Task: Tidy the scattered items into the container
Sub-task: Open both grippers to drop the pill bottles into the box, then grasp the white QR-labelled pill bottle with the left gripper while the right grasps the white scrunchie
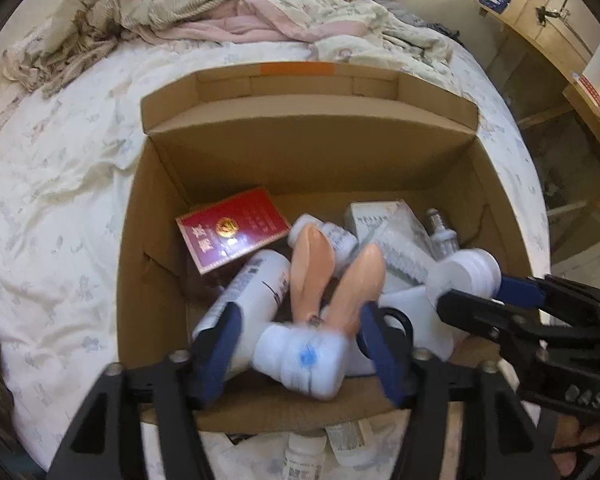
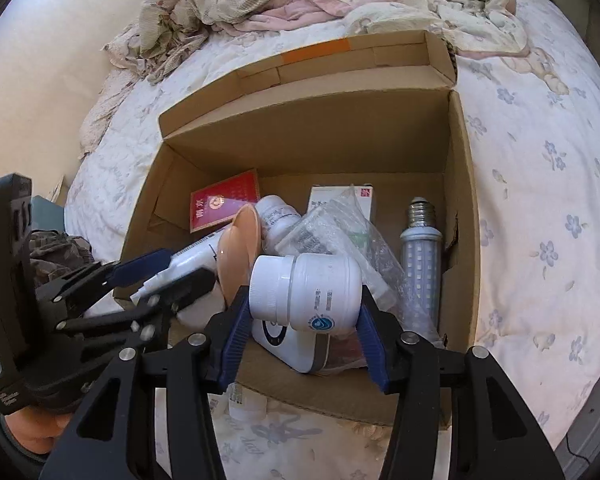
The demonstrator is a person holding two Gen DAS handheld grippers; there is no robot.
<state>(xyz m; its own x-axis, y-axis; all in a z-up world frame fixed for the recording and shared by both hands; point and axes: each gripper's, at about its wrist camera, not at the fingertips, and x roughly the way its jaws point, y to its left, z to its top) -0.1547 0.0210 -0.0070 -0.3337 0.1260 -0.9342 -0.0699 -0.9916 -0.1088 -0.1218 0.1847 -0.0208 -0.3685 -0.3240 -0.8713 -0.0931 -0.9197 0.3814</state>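
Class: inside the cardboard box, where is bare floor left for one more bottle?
Bare floor lies along the far wall of the cardboard box, behind the red packet and white carton. The near half is crowded: plastic bags, LED bulb, bottles.

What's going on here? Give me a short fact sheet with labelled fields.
Setting: cardboard box on a floral bedsheet
Left hand-held gripper: open around a blurred white bottle over the box
Right hand-held gripper: shut on white jar, above the box
Already in box: red packet, LED bulb, peach shoehorn
Still outside: small bottles on the sheet at the box's near wall
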